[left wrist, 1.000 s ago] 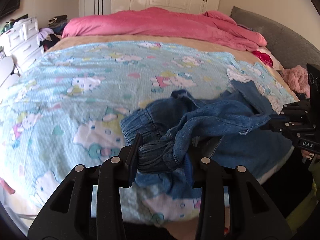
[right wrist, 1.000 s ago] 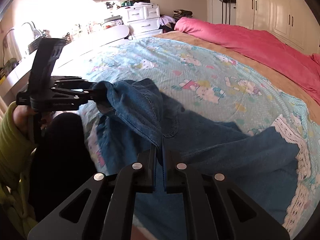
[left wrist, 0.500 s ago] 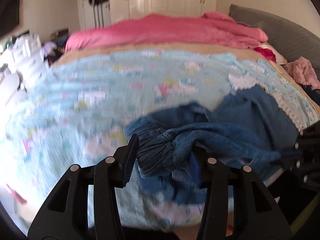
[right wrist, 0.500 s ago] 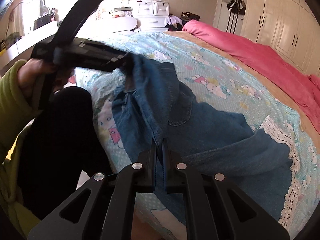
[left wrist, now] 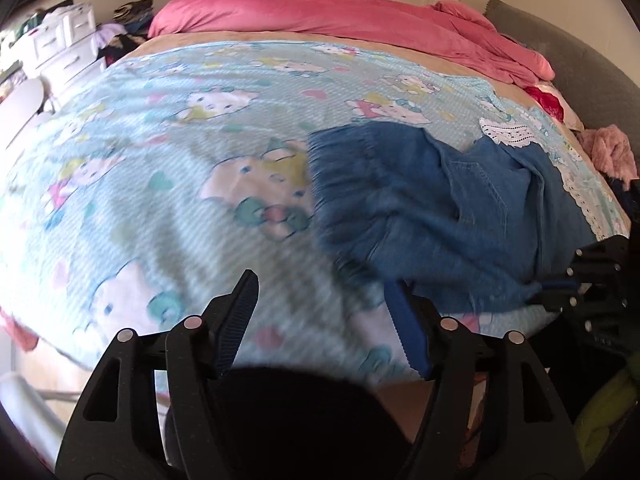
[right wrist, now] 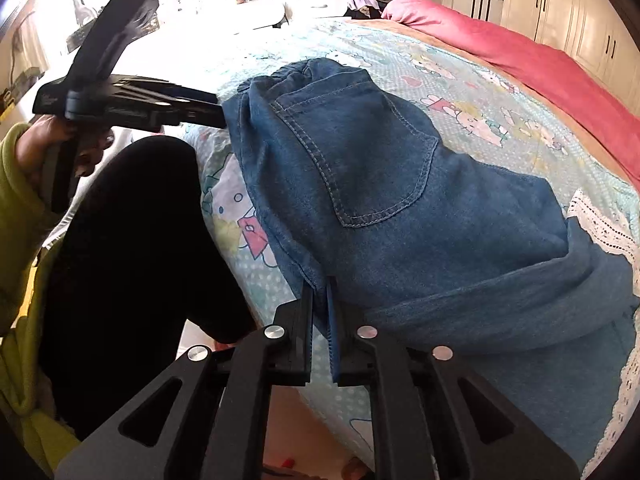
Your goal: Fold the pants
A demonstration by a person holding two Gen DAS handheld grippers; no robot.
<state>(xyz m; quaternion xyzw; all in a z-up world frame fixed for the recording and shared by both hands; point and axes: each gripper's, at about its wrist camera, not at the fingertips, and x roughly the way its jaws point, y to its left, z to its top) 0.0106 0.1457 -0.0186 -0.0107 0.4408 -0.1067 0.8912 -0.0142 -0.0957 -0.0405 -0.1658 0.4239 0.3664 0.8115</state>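
Left gripper (left wrist: 320, 320): jaws spread wide, nothing between them, hovering over the near edge of the bed (left wrist: 160, 160). In the right wrist view its tips sit just at the waistband corner, touching or not cannot be told.

Pants (right wrist: 380, 200): blue denim, lying on the right near part of the bed, waistband to the left, back pocket up, a fold of leg across the right side. Judged 1 fold down at most; flattening and further folds remain.

Right gripper (right wrist: 320, 312): clenched on the near hem of the pants at the bed edge.

Room: the left and far parts of the blanket (left wrist: 240, 92) lie bare; a pink duvet (left wrist: 340, 12) is well apart at the far end. The near edge drops off right under both grippers.
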